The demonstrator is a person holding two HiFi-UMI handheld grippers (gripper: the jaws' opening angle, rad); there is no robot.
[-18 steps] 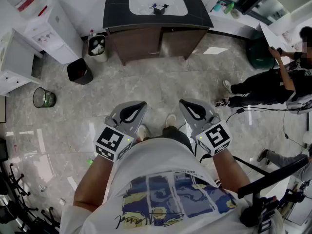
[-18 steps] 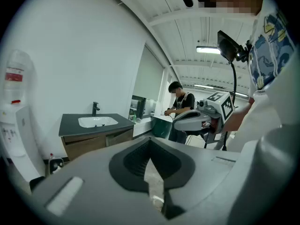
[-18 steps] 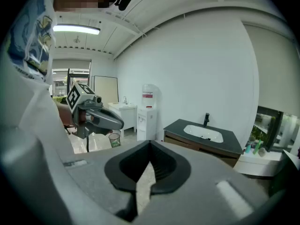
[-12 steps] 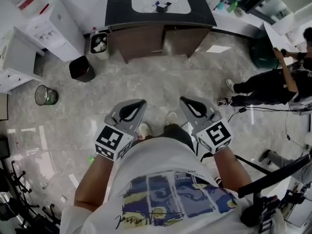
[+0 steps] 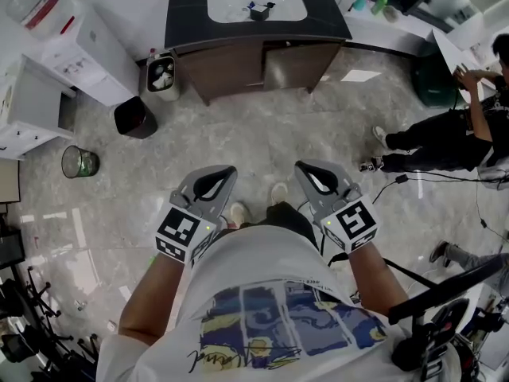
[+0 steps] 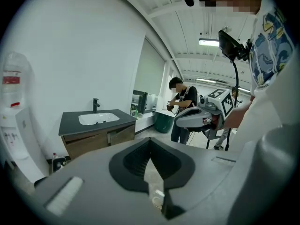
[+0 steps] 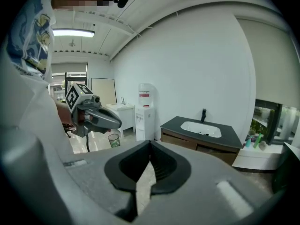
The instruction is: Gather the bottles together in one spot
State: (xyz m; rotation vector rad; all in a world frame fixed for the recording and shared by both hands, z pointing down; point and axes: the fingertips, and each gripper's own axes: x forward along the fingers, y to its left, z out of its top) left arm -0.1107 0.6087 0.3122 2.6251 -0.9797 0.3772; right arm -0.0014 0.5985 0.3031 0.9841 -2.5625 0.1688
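- While neither gripper holds anything, the job looks barely begun. The left gripper [image 5: 225, 173] and the right gripper [image 5: 307, 171] sit side by side low in the centre of the head view, over the floor [image 5: 262, 138]. Each has its jaws pressed together with nothing between them.
- The bottles [image 5: 359, 6], one teal and one green as far as I can tell, stand at the upper right of the head view. They are on a white ledge [image 5: 390, 32] just beside the dark worktop [image 5: 184, 18], well apart from both grippers. In the right gripper view they show at the far right edge.
- To do this step well, I would settle on the gathering spot before lifting anything, then walk up to the ledge. One gripper's jaws should be spread before reaching in. Come at a bottle level and low on its body, so that it is not knocked over.
- A cable [image 5: 398, 180] trails on the floor at the right, near another person [image 5: 445, 138]; it is worth stepping around.
- Sink [image 5: 223, 2], top centre: a small dark object lies in it, too small to name.
- White bin [image 5: 161, 95], left of the cabinet: crumpled pale stuff, probably paper.
- Black bin [image 5: 143, 126], just below the white one: the inside is dark and I cannot tell what it holds.
- Green basket [image 5: 67, 165], at the left edge: its contents cannot be made out either.
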